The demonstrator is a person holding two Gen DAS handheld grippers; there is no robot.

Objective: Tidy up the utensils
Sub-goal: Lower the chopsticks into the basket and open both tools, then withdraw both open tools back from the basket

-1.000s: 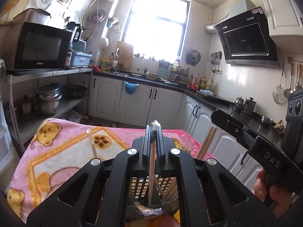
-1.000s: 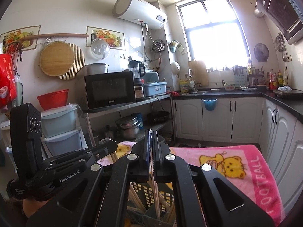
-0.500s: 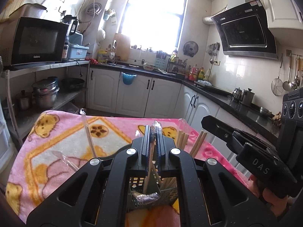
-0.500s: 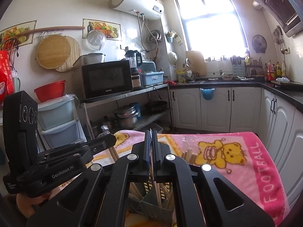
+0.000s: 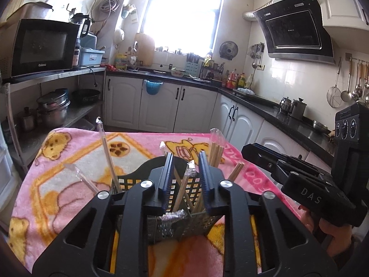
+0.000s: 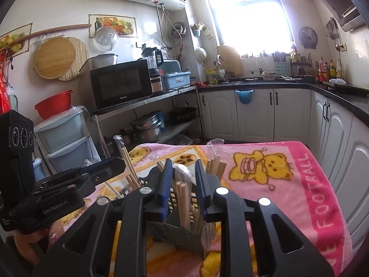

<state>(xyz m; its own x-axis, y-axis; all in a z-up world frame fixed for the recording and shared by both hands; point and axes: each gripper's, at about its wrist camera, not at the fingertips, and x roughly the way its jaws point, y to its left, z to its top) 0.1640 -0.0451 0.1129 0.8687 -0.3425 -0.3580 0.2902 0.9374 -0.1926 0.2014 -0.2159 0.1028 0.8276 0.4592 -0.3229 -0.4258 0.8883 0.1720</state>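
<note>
The left gripper (image 5: 184, 168) stands with its jaws well apart and nothing clamped between them. A wrapped chopstick pair (image 5: 185, 184) rises through the gap, touching neither pad as far as the left wrist view shows. The right gripper (image 6: 182, 180) is likewise spread wide and holds nothing, and a bare wooden chopstick pair (image 6: 183, 203) stands in its gap.

Both grippers hover just above the dark slotted utensil basket (image 5: 129, 184), which sits on the pink bear-print blanket (image 5: 69, 161) covering the counter, toward its near edge. The basket already holds most of the sticks: a tall wrapped pair (image 5: 108, 157) leans from its left compartment, and a bundle of bare chopsticks (image 5: 215, 154) stands at its far right corner. One more wrapped pair (image 5: 80, 177) seems to lie on the blanket just left of the basket, though the view is too warped to be sure it is outside.

The relation that matters is that the sticks between the jaws stand nearly upright, their long axes running roughly along the gripper fingers rather than across them (an awkward line for a pinch). Judging from this, both grippers look to have let go and the task is well along. If the stray pair on the left is next, the left gripper is the nearer one and would need to swing leftward and down.
</note>
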